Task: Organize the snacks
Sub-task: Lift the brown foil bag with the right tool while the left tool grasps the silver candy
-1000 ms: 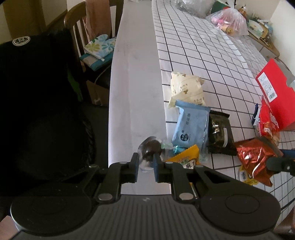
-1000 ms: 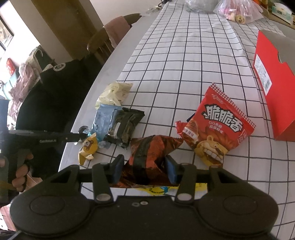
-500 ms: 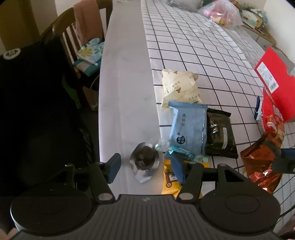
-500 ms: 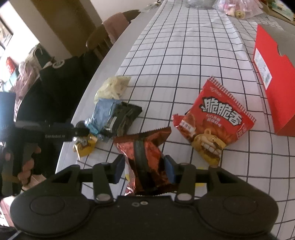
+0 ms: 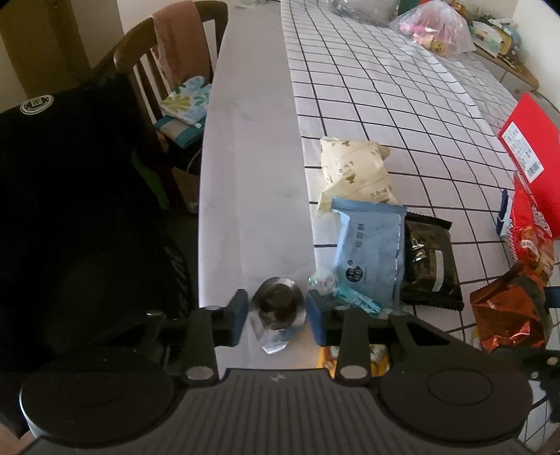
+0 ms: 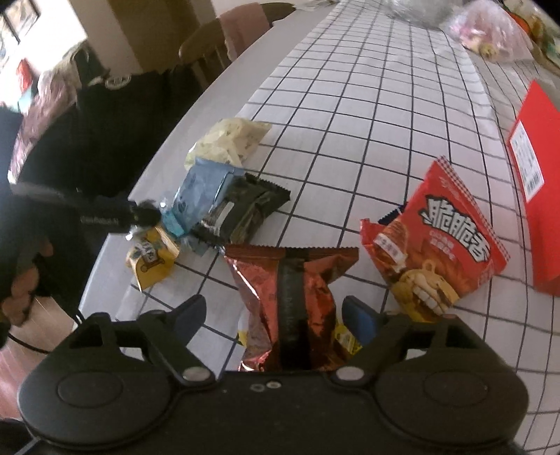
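Observation:
A dark round sweet in a clear wrapper [image 5: 278,308] lies on the white table strip [image 5: 252,157] near its edge. My left gripper [image 5: 278,316] straddles it, and its jaws are closing, with the pads at the wrapper's fringes. A copper-red foil bag [image 6: 290,290] lies flat between the fingers of my right gripper [image 6: 276,315]. Those jaws are opening, and neither pad touches the bag. Beside it lie a red crisp bag [image 6: 441,245], a small yellow packet [image 6: 152,259], a blue packet [image 5: 371,252], a black packet [image 5: 430,266] and a cream packet [image 5: 353,168].
A red box [image 6: 535,196] stands at the right on the checked cloth [image 5: 385,87]. A plastic bag of goods [image 5: 434,31] sits at the far end. A wooden chair [image 5: 175,45] and a black-draped seat [image 5: 70,175] stand left of the table edge.
The left gripper let go of the wrapped sweet, opened wide, then narrowed around it again. The right gripper opened and released the copper-red bag, which now lies on the cloth.

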Demonstrator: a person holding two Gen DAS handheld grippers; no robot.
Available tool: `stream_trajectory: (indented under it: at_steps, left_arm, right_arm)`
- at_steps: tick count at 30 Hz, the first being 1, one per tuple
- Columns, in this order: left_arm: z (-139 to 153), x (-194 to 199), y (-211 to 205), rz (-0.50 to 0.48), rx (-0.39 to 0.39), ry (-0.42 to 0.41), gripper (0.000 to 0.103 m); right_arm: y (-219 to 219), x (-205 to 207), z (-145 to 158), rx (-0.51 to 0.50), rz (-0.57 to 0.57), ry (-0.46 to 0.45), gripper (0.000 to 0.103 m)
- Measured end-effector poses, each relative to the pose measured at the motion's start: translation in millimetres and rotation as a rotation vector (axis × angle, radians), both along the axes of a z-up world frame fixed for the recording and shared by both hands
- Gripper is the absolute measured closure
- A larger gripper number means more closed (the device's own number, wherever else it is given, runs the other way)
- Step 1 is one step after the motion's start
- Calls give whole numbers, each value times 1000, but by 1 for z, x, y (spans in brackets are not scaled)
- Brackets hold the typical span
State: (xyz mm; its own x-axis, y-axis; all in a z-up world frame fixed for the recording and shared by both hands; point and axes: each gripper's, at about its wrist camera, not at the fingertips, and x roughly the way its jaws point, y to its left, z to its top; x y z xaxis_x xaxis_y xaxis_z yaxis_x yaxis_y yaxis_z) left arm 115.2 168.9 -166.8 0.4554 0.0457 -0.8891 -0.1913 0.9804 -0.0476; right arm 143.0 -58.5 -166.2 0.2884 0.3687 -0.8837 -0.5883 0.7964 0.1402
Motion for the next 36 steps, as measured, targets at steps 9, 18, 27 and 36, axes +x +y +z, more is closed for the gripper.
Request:
stream_trajectory:
  at_steps: [9,18,27,36]
  left_arm:
    - [1,-2,6,19,-31,-19,70]
    - [4,-9,19,93,-116,-32,70]
    - [35,-23,11,109,-140,-82,70]
    - [80,-22,-35,31,-141,-157,70]
  right_arm:
    - [3,-5,-2,-37,27,-31,51]
    - [-10,-4,11,14,-7,-27,52]
    - [-34,-5,37,89,-58,-43,52]
    - [-85,3,73,169,-142,-95,52]
